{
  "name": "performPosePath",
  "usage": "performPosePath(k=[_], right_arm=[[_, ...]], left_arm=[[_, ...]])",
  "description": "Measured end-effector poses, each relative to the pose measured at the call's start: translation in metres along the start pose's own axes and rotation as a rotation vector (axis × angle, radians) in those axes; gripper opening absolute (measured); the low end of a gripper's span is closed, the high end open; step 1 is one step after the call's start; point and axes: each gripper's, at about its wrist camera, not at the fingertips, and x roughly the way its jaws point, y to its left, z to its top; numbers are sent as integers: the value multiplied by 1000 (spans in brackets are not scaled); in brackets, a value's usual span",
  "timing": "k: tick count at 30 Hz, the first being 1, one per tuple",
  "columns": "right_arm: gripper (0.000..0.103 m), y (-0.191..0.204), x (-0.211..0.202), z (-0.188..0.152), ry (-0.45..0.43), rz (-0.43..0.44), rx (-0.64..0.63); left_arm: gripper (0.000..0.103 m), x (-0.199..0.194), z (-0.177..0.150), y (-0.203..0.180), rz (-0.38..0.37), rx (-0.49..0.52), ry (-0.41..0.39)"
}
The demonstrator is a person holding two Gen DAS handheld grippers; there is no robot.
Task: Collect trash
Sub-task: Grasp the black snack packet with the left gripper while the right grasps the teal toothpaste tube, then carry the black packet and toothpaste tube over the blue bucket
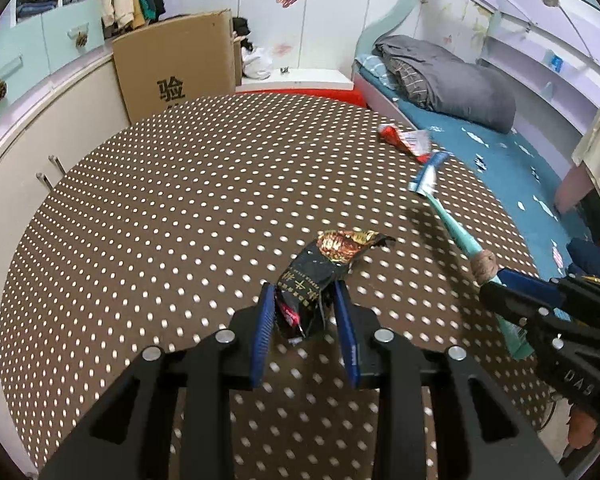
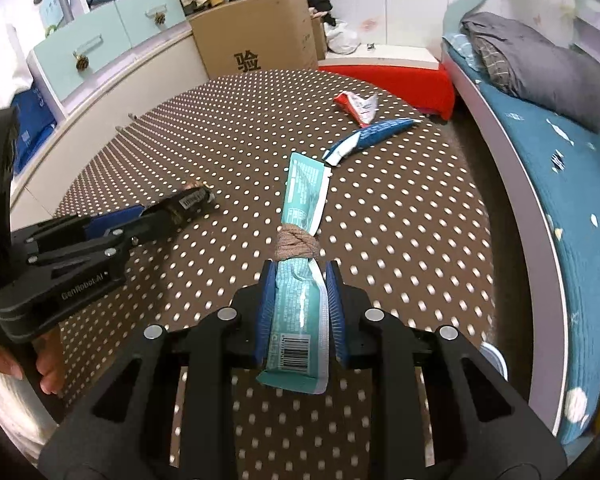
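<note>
My left gripper (image 1: pixel 303 294) is shut on a black and gold snack wrapper (image 1: pixel 324 264), held just above the brown dotted tablecloth (image 1: pixel 160 208). The same gripper (image 2: pixel 148 216) and black wrapper (image 2: pixel 188 202) show at the left of the right wrist view. My right gripper (image 2: pixel 300 276) is shut on a long teal wrapper (image 2: pixel 300 240) with a brown band tied round its middle. From the left wrist view that teal wrapper (image 1: pixel 456 228) sticks out of the right gripper (image 1: pixel 496 284). A blue wrapper (image 2: pixel 372 136) and a red and white wrapper (image 2: pixel 358 108) lie farther out on the cloth.
A cardboard box (image 2: pixel 260 40) stands beyond the table's far edge, with a red cloth (image 2: pixel 400 80) beside it. Pale cabinets with drawers (image 1: pixel 40 52) line the left. A bed with teal sheet (image 2: pixel 560 168) and grey bedding (image 2: pixel 540 68) runs along the right. A hand (image 2: pixel 48 368) holds the left gripper.
</note>
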Motion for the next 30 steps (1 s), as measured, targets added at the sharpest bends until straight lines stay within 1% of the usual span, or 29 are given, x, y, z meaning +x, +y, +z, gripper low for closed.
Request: performPosePath(k=[5,9,11,12,13,14,15,18,19,20,21,22,24,27,30], right_arm=[[25,-5,-22,-11,-31,-9,31],[25,-12,-37,-19,-49,-26,56],[25,-16,-43,-23,-59,-34,67],[25,-17,-46,-25,-61,-37,69],[25,-19,-48,-27,-63,-40,75],[25,-20,-49,-28,-62,-40,78],[26,-21,-49,-29,-60,-36,83],[26,-26,-50,-31,-58,-41,91],[26,-29,-49,-32,-56,-42,96],[25,-30,-48,-32,-53,-43,101],[25,-31,-48,-32,-51,-44,105],[25,-33,-48,-32,-51,-48,110],[25,-37,-51,-34,-54,-54,114],[25,-46,-56,-36,-62,-62,131],[25,-57,-63,-41,-68,-71,152]], left_arm=[[27,-18,-9,-19,-17,25,-22],[25,-24,-14,-34,-34,46,-28],[25,-21,-16,-42,-24,71,-22],[27,-18,-17,-46,-12,97,-16],[40,-13,-16,-48,-6,107,-11],[50,-9,-16,-50,3,108,-2],[56,-5,-16,-51,8,107,1],[56,11,-11,-54,16,104,28],[52,15,-10,-55,15,98,37],[46,18,-8,-56,29,94,29],[29,18,-6,-58,40,96,25],[28,16,-5,-59,43,92,29],[27,14,-4,-62,1,94,39],[26,9,-4,-72,20,118,30],[26,6,-5,-84,-7,130,33]])
